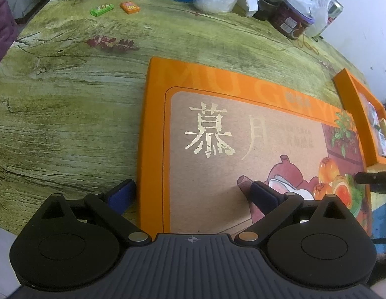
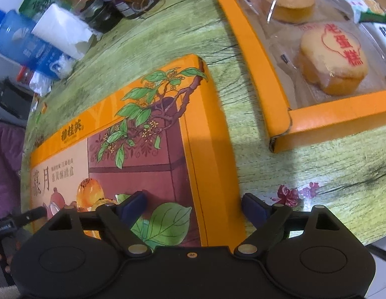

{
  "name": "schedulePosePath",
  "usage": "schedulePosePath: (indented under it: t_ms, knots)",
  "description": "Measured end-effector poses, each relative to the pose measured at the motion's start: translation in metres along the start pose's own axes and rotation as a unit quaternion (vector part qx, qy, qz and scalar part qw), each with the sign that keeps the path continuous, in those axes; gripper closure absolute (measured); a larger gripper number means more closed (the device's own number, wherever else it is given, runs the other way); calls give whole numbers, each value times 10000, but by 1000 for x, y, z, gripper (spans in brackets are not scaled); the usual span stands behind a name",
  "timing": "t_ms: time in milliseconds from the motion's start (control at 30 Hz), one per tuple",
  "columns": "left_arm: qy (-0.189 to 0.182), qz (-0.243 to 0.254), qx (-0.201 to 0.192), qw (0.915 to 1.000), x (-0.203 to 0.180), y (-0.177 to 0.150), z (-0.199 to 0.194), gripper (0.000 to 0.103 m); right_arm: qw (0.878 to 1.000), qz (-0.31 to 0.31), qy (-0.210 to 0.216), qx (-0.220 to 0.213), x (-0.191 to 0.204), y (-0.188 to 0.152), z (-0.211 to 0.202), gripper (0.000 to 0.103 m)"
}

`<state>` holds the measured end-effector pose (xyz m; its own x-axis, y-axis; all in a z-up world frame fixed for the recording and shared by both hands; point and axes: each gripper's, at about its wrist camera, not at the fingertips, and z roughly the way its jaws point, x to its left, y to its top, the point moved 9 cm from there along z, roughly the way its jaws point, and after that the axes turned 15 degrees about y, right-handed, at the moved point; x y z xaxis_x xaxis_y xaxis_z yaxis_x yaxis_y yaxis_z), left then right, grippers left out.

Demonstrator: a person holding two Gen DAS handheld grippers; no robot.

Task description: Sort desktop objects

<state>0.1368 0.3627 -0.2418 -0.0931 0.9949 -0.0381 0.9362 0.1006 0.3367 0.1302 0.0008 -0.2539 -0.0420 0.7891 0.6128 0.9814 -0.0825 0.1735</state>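
The orange box lid [image 1: 242,134] lies flat on the green wood-print bench [image 1: 68,99], printed face up, with a gripper posted at each of its two short ends. The left gripper [image 1: 193,194] straddles the lid's left edge: one blue finger [image 1: 121,191] sits outside on the bench just beside the orange rim, the other over the printed face. The fingers stand apart, and I cannot see either pad pressing on the card.

The right gripper [image 2: 193,206] mirrors this at the opposite end — one finger [image 2: 133,204] above the leaf print, the other out past the rim over bare bench, both spread wide with the edge between them and nothing clamped.

The lid's long axis runs from one gripper to the other, so each hand already has its own end directly under its fingers; neither needs to reach across. The open orange tray [image 2: 280,94] holding wrapped yellow cakes [image 2: 332,62] sits apart from the lid, beyond its right end toward the bench's far right corner, so the right hand is the nearer one to it.

My reading is that the lid is meant for that tray — closing both pairs of fingers on the rims would come first.
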Motion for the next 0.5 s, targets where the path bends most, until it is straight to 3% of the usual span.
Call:
schedulePosePath:
  t_ms: [500]
  knots:
    - [80, 126, -109, 9998, -4, 7, -7, 5, 9994, -282, -185, -43, 8, 2, -6, 21]
